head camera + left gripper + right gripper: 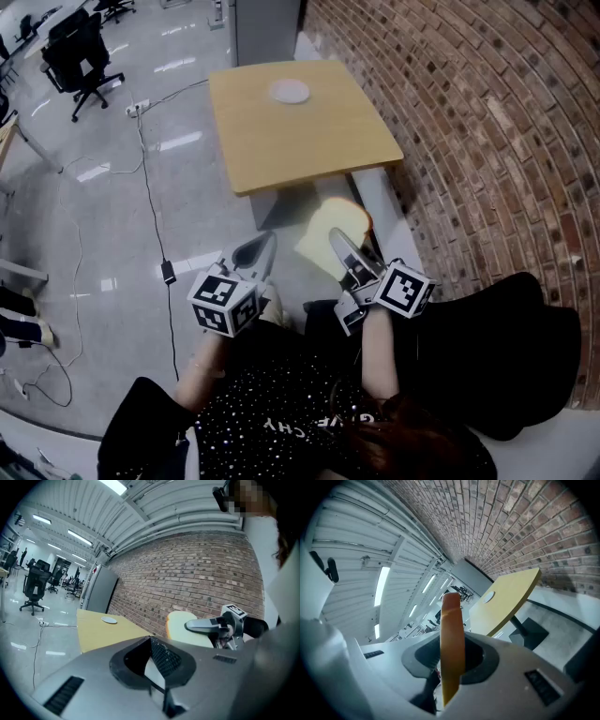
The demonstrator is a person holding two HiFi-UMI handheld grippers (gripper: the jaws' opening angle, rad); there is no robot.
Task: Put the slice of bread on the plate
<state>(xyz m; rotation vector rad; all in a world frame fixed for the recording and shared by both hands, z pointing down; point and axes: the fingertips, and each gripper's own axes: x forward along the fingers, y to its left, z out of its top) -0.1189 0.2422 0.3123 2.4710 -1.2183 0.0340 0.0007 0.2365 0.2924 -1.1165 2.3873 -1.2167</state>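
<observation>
Seeming soft, the slice of bread [323, 220] is pinched at its edge by the right gripper [338, 241], short of the plate [290, 91]; the left gripper [263, 246] is shut.

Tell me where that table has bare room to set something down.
The table is bare but for the plate near its far edge. Widest free patch: between the plate and the near edge. Smaller patches flank the plate toward each side edge. Tightest: the strip behind the plate.
</observation>
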